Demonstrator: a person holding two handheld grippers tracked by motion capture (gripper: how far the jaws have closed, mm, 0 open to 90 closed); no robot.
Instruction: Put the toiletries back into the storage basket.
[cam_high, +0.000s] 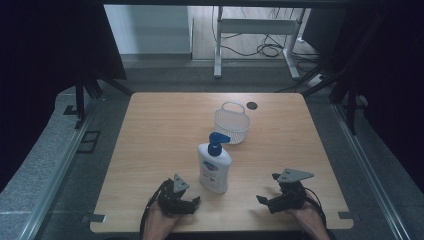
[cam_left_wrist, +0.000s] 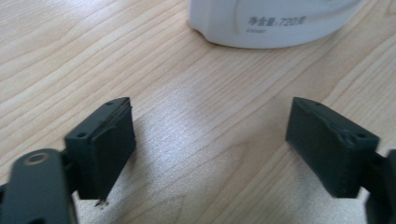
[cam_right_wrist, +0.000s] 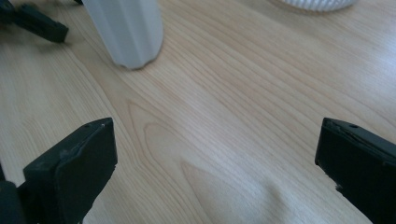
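Both grippers' jaws wide, empty.

Light wood desk (cam_high: 150, 150): white pump bottle (cam_high: 214, 167) upright mid-front; white basket (cam_high: 232, 122) just behind it.

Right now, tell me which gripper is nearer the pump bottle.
Left. The left gripper sits just beside the pump bottle, at its near-left; the right gripper is farther off to its right.

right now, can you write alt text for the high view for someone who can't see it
A white pump bottle with a blue pump stands upright on a wooden table, an empty white basket just behind it. Near the front edge, the left gripper and right gripper flank the bottle, not touching it.
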